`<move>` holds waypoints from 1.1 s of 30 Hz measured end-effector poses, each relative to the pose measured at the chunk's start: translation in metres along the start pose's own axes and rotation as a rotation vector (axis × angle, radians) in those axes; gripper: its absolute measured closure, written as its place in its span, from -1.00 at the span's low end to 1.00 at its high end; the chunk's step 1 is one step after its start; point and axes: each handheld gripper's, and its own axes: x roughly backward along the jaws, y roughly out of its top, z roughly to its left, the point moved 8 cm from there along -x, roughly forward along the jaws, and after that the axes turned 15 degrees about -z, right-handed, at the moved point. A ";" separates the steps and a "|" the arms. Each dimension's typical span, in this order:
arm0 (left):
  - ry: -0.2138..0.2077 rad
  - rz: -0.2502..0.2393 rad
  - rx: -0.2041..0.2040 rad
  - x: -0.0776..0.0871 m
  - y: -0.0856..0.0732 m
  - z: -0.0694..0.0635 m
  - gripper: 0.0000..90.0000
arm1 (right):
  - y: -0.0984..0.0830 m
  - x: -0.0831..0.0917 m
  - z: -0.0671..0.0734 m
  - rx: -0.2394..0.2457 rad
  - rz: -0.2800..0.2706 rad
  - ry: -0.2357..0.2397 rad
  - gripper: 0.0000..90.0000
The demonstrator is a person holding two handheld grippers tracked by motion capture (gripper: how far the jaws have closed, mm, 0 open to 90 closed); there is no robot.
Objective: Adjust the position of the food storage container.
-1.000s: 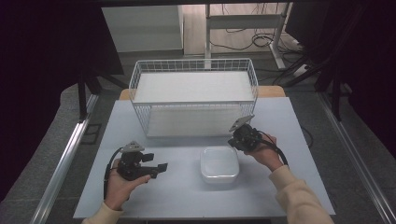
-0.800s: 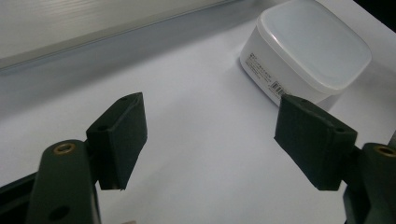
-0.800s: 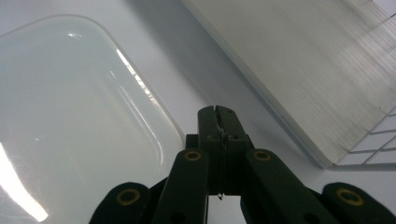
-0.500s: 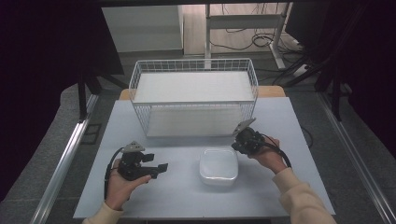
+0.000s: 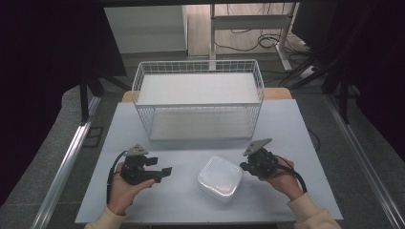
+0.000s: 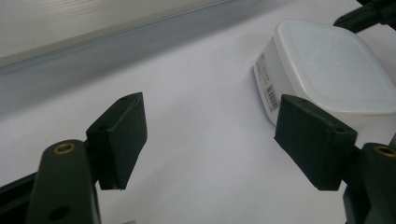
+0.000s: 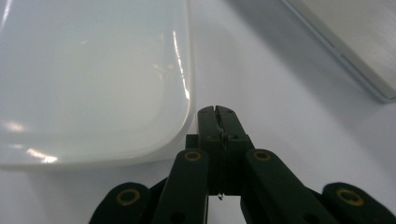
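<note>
The right gripper (image 5: 244,166) has its jaws pressed together with nothing between them; in the right gripper view its tip (image 7: 217,112) is just beside the corner of the white plastic container (image 7: 88,79), and I cannot tell if it touches the wall; the left gripper (image 5: 165,172) has its jaws wide apart and holds nothing; in the left gripper view its pads (image 6: 120,137) frame bare table, with the container (image 6: 327,70) near the right pad; the container (image 5: 220,177), lid on and a barcode label on its side, lies on the white table (image 5: 296,124) between the two grippers; behind it stands a white wire basket (image 5: 198,98), well apart from both hands.
</note>
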 end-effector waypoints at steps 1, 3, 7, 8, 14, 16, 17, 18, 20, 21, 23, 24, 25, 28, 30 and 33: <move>0.001 0.000 0.000 0.000 0.000 0.000 -0.45 | -0.001 0.001 0.003 -0.005 -0.004 0.007 0.99; 0.000 0.001 -0.002 0.000 0.000 0.000 -0.45 | -0.004 0.002 0.007 -0.013 -0.010 0.020 0.99; 0.001 -0.002 0.000 0.000 0.000 0.000 -0.45 | -0.008 0.003 0.014 -0.021 -0.011 0.027 0.99; 0.002 -0.001 0.000 0.000 0.000 0.001 -0.45 | -0.009 0.003 0.018 -0.023 -0.016 0.031 0.99; 0.002 -0.004 0.001 0.001 0.001 0.000 -0.45 | -0.013 0.006 0.028 -0.031 -0.017 0.043 0.99; 0.002 -0.004 0.001 0.001 0.000 0.000 -0.45 | -0.016 0.006 0.039 -0.027 -0.015 0.061 0.99; 0.002 -0.003 0.001 0.001 0.000 0.000 -0.45 | -0.016 0.006 0.041 -0.026 -0.013 0.065 0.99; 0.003 -0.003 0.001 0.001 0.000 0.001 -0.45 | -0.017 0.005 0.045 -0.023 -0.011 0.073 0.99; 0.004 -0.002 0.000 0.000 0.000 0.001 -0.45 | -0.018 0.003 0.052 -0.012 -0.007 0.089 0.99; 0.004 -0.001 0.000 0.000 0.000 0.001 -0.45 | -0.018 0.003 0.052 -0.012 -0.007 0.089 0.99; 0.002 -0.002 0.003 0.001 0.000 0.000 -0.45 | -0.018 0.002 0.057 -0.010 -0.001 0.094 0.99; 0.004 -0.003 0.002 0.001 0.000 0.001 -0.45 | -0.018 0.001 0.058 -0.012 -0.001 0.092 0.99; 0.005 -0.003 0.002 0.001 0.000 0.001 -0.45 | -0.018 0.002 0.059 -0.015 -0.003 0.094 0.99; 0.004 -0.003 0.005 0.002 -0.001 0.001 -0.45 | -0.019 0.007 0.060 -0.028 -0.017 0.104 0.99; 0.004 -0.001 0.006 0.002 -0.002 0.001 -0.45 | -0.023 0.012 0.064 -0.028 -0.016 0.118 0.99; 0.004 -0.002 0.005 0.002 -0.002 0.001 -0.45 | -0.026 0.016 0.071 -0.016 -0.021 0.142 0.99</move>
